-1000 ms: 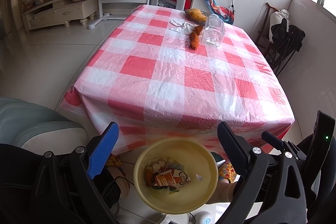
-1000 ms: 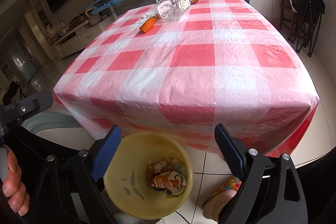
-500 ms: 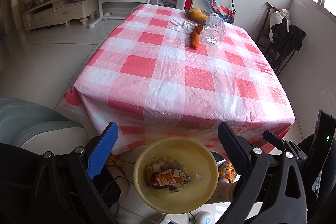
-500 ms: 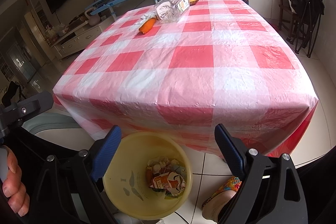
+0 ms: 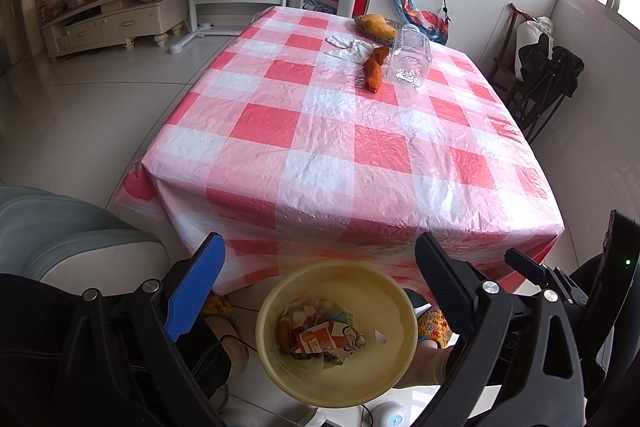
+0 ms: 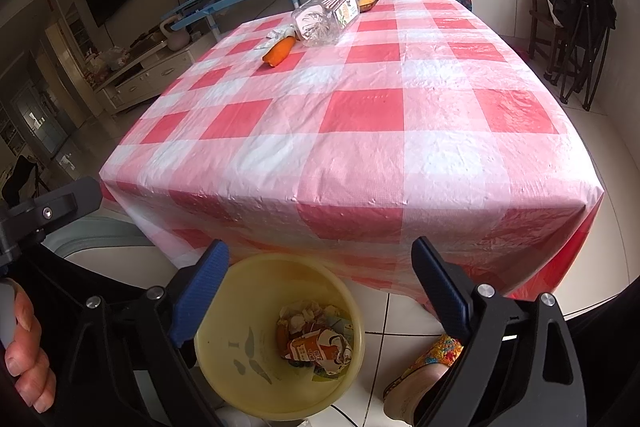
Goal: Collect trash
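Both hand-held grippers, left (image 5: 316, 275) and right (image 6: 320, 273), gape wide and empty over the yellow bin (image 5: 394, 379) beside the table edge (image 6: 360, 203).

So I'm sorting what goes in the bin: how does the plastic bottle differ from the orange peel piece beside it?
The plastic bottle is clear and labelled; the orange peel piece is opaque orange. The bottle is far bigger and rounded, lying on its side; the peel is small and low. Both lie at the table's far end.

near tablecloth (image 6: 360, 131): bare | far end: bottle (image 6: 326, 17), carrot (image 6: 279, 51), tissue (image 5: 348, 47) clustered | floor: bin (image 6: 224, 347)
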Available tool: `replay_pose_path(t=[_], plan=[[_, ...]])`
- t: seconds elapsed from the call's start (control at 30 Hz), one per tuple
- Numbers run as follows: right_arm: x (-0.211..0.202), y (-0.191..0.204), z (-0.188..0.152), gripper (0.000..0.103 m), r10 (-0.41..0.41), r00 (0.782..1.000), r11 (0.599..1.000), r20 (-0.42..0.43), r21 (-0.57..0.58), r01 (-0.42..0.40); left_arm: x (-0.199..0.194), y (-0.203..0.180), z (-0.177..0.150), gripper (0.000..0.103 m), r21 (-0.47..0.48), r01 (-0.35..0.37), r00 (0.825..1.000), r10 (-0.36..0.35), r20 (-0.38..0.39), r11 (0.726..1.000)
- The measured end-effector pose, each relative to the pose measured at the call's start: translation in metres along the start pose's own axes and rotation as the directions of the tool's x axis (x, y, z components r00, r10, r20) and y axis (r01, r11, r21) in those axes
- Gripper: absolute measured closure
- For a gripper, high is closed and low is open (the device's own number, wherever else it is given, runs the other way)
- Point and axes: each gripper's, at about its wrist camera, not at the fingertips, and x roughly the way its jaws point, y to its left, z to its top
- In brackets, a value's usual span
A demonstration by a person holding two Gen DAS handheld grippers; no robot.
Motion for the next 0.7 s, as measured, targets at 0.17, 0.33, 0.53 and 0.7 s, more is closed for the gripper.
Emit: replay_pose_path(t=[0.17, 0.33, 0.53, 0.7], plan=[[-0.0002, -0.0003, -0.0001, 0.014, 0.001, 1.000, 1.000, 0.000, 0.001, -0.001, 0.0007, 0.0011, -0.0006, 0.011, -0.005, 0.001, 1.000, -0.001, -0.001, 1.000], [-0.0002, 0.0002, 0.0002, 0.014, 0.000, 1.000, 1.000, 0.001, 0.001, 0.000, 0.0031, 0.0064, -0.0034, 0.011, -0.017, -0.001, 1.000, 0.001, -0.011, 1.000], [-0.0003, 0.0003, 0.0001, 0.014, 0.000, 1.000, 1.000, 0.000, -0.003, 0.000, 0.0037, 0.0067, -0.0042, 0.011, -0.016, -0.001, 1.000, 0.001, -0.012, 1.000], [-0.0002, 0.0001, 0.0005, 0.014, -0.001, 1.000, 1.000, -0.002, -0.004, 0.001, 0.0051, 0.0083, -0.0024, 0.010, -0.022, -0.004, 1.000, 0.003, -0.016, 1.000]])
